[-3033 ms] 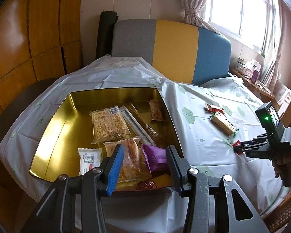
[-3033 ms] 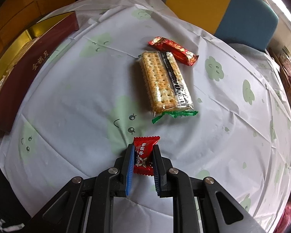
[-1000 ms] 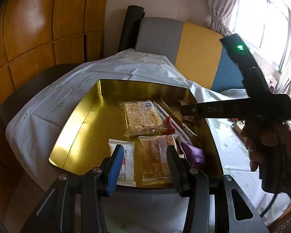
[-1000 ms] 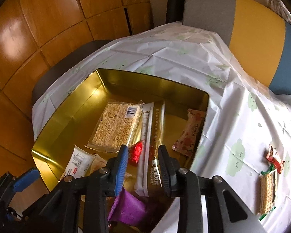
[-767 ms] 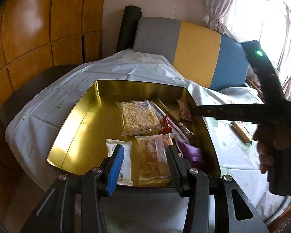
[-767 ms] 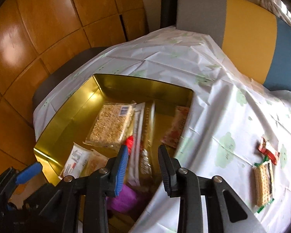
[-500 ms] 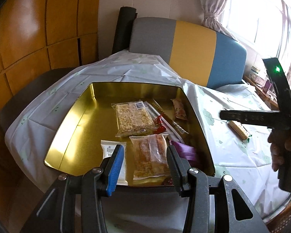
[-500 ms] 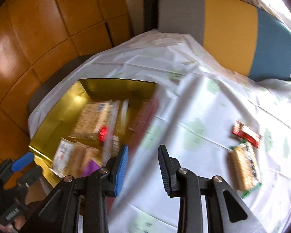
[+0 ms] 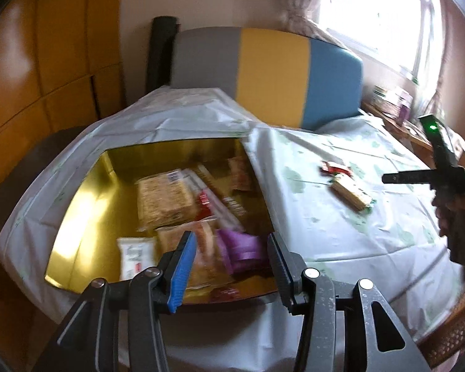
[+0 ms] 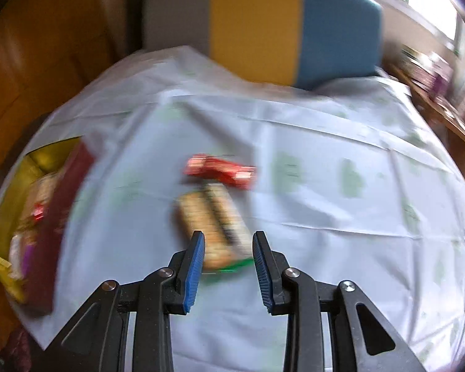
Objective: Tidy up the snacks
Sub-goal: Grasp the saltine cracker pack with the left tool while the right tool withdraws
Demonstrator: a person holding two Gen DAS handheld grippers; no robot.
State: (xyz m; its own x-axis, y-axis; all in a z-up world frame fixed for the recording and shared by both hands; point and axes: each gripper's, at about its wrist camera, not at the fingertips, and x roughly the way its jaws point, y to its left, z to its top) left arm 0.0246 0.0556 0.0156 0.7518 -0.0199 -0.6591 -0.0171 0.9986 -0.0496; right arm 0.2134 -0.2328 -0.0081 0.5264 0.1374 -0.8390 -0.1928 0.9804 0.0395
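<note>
On the white cloth, right of the gold tin (image 9: 80, 204): clear-wrapped cracker pack (image 10: 214, 220), red candy wrapper (image 10: 221, 170) just beyond | right gripper (image 10: 228, 263): jaws narrowly parted, empty, above pack | left gripper (image 9: 231, 263): jaws just widened, empty, over tin's near edge.

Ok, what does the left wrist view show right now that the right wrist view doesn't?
Only the left wrist view shows the inside of the gold tin properly: the crispy rice pack, white packet and purple packet. It also catches the right gripper from the side, in the person's hand.

Only the right wrist view shows the right gripper's fingers apart with nothing between them, above the near end of the cracker pack.

Both show the cracker pack, the red wrapper beside it on the tablecloth, the tin and the striped chair.
</note>
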